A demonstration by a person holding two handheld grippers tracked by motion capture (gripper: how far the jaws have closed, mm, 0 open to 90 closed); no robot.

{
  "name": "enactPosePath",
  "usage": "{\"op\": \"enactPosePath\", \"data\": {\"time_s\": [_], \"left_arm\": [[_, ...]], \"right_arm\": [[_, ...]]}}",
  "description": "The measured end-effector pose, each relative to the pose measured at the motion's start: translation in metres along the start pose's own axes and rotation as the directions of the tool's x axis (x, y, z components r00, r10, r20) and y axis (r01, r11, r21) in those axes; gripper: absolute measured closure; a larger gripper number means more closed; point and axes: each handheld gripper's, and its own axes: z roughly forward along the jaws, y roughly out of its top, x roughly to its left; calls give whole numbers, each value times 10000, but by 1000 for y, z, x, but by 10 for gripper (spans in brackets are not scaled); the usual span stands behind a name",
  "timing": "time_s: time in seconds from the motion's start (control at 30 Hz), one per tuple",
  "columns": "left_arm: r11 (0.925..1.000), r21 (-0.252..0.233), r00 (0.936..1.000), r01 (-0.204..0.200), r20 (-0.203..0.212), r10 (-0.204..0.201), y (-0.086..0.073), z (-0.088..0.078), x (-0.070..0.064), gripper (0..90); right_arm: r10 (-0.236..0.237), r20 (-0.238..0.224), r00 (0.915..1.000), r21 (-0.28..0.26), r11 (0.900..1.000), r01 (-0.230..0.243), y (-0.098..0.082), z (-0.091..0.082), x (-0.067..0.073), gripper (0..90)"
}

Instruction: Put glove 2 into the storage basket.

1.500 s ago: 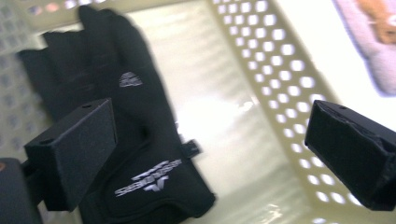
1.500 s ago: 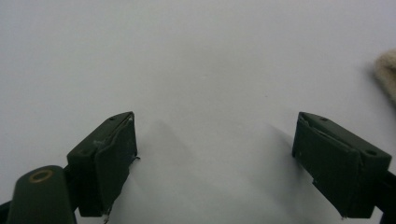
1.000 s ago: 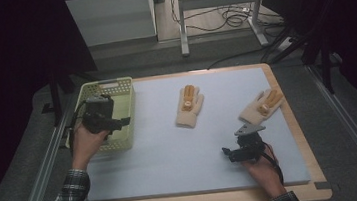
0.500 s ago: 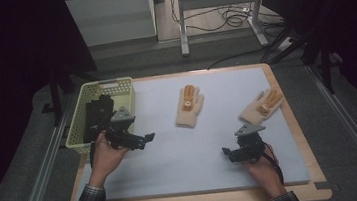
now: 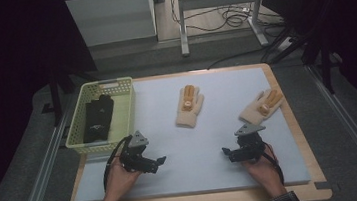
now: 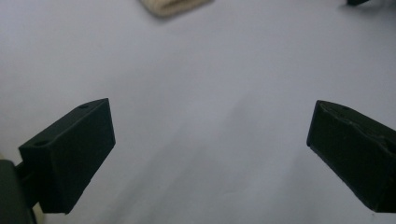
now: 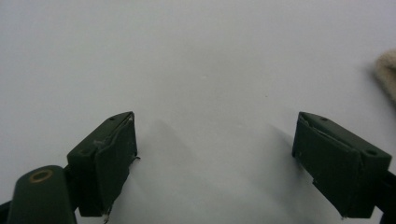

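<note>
Both grippers low over the smooth pale-blue mat [image 5: 191, 149] on the wood-edged table [image 5: 289, 119], jaws spread wide, nothing between them. Left gripper [image 5: 159, 161] sits near the basket, right gripper [image 5: 226, 153] opposite it. Two cream knit gloves with orange patches lie flat on the mat: one mid-mat [image 5: 190, 106], one at the right edge [image 5: 261, 107]. Yellow-green lattice plastic basket [image 5: 126, 106] at left holds a dark folded fabric item [image 5: 97, 118].
</note>
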Motion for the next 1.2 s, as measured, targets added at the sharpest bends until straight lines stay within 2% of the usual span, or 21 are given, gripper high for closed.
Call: {"op": "enactPosePath", "data": {"time_s": [0.13, 0.17, 0.2, 0.23, 0.3, 0.37, 0.4, 0.57, 0.7, 0.73, 0.83, 0.93, 0.97, 1.17, 1.2], "left_arm": [[9993, 333, 9989, 197, -422, -183, -13, 9, -1, 12], [9993, 333, 9989, 197, -422, -183, -13, 9, -1, 12], [9982, 513, 9976, 302, -632, -269, -19, 13, -2, 12], [9982, 513, 9976, 302, -632, -269, -19, 13, -2, 12], [9959, 864, 9959, 259, -886, -182, -24, 19, -3, 12], [9962, 787, 9960, 366, -838, -300, -24, 19, -2, 9], [9955, 716, 9958, 620, -713, -568, -27, 20, 0, 5], [9964, 570, 9962, 625, -650, -588, -29, 20, 1, 0], [9963, 538, 9959, 663, -656, -628, -29, 20, 1, 0], [9966, 524, 9960, 634, -655, -600, -29, 20, 1, 1], [9967, 511, 9960, 635, -661, -601, -30, 20, 1, 2], [9968, 496, 9960, 628, -669, -594, -30, 20, 1, 2], [9968, 496, 9960, 628, -669, -594, -30, 20, 1, 2], [9969, 487, 9960, 624, -672, -591, -30, 20, 1, 3], [9969, 486, 9960, 625, -674, -591, -30, 20, 1, 3]], "right_arm": [[-3, -1, 10000, 12, 10000, 3, 0, 0, 0, 134], [-3, -1, 10000, 12, 10000, 3, 0, 0, 0, 134], [5, -7, 10000, 17, 10000, -5, 0, 0, 0, 132], [5, -7, 10000, 17, 10000, -5, 0, 0, 0, 132], [18, 47, 10000, 63, 10000, -18, 0, 0, 0, 119], [21, 45, 10000, 61, 10000, -22, 0, 0, 0, 119], [19, 48, 10000, 61, 10000, -20, 0, 0, 0, 120], [43, -6, 10000, 49, 10000, -43, 0, 0, -1, 127], [84, -68, 9999, -8, 10000, -84, 1, -1, -1, 172], [88, -89, 9999, -6, 10000, -88, 2, -3, -2, 222], [22, -103, 9999, 64, 10000, -21, 3, -4, -4, 260], [42, 35, 10000, -66, 10000, -42, 9, -12, -11, 350], [42, 35, 10000, -66, 10000, -42, 9, -12, -11, 350], [405, 639, 9971, -28, 9992, -404, 20, -25, -35, 457], [507, 739, 9960, -83, 9987, -502, 22, -30, -43, 476]]}}
